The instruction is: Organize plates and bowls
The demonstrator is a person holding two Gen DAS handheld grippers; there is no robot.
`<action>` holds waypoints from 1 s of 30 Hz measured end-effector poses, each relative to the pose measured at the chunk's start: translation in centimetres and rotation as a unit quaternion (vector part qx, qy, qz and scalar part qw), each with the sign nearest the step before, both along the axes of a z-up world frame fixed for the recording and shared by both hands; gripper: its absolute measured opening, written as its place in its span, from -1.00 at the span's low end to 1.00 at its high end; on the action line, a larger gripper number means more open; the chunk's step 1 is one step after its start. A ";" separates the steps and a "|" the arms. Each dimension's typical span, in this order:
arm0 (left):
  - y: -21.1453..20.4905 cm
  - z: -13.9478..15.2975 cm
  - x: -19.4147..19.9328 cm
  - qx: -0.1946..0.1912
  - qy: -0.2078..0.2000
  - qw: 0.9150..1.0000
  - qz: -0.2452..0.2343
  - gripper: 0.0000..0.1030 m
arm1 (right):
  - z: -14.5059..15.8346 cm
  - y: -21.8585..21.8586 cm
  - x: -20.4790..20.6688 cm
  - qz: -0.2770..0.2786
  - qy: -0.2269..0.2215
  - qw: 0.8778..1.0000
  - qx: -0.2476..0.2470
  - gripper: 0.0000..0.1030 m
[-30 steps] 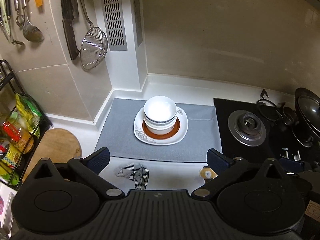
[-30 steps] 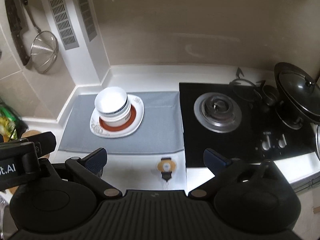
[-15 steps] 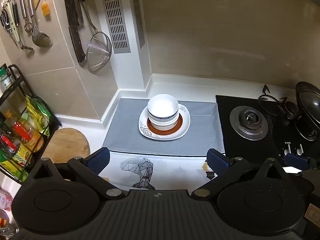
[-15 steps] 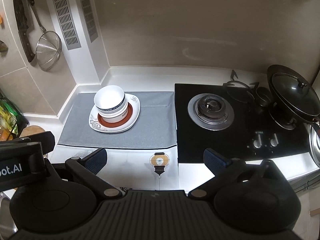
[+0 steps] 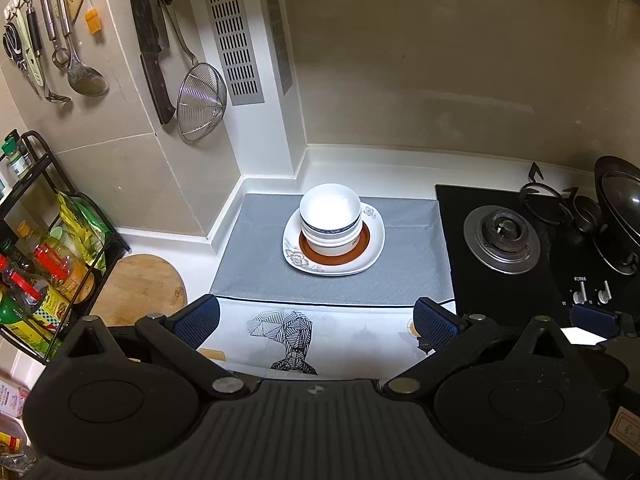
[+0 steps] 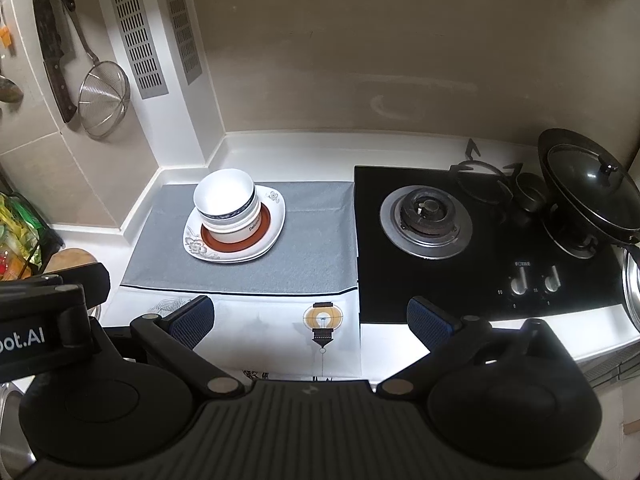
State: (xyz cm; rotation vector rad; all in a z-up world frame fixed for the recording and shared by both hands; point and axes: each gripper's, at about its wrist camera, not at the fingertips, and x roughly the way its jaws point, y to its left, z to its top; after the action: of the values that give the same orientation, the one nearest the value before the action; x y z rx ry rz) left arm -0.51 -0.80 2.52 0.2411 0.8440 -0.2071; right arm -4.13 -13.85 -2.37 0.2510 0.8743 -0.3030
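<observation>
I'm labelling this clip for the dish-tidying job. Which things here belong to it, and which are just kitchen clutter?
Belong: stacked bowls, red-rimmed plate, floral plate, grey mat.

Clutter: strainer, cleaver, cutting board, burner, lidded wok.

Black hand-held gripper (image 5: 316, 316), blue textured pads (image 5: 434, 322), silver screws, ribbed grey base, round blk discs

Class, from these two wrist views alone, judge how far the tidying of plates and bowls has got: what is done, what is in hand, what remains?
Done: the white bowls sit nested on the brown-rimmed plate atop the floral plate, one pile on the grey mat. In hand: nothing; the left hand-held gripper and right hand-held gripper are open and empty, short of the pile. Left: seemingly nothing loose.
</observation>
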 end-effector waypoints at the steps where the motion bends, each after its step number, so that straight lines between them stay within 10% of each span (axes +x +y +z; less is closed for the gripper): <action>1: 0.0 0.0 0.0 0.000 0.000 1.000 -0.001 0.99 | 0.0 0.0 0.0 0.000 0.000 1.000 -0.002 0.99; 30: -0.6 -0.4 0.6 0.007 0.002 1.000 -0.017 0.99 | -0.5 -0.9 0.4 -0.008 0.001 1.000 -0.005 0.99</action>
State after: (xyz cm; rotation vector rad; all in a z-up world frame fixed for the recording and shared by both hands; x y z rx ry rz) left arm 0.08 -1.38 2.13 0.2675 0.8466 -0.2340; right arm -3.78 -14.78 -2.82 0.2476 0.8725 -0.3225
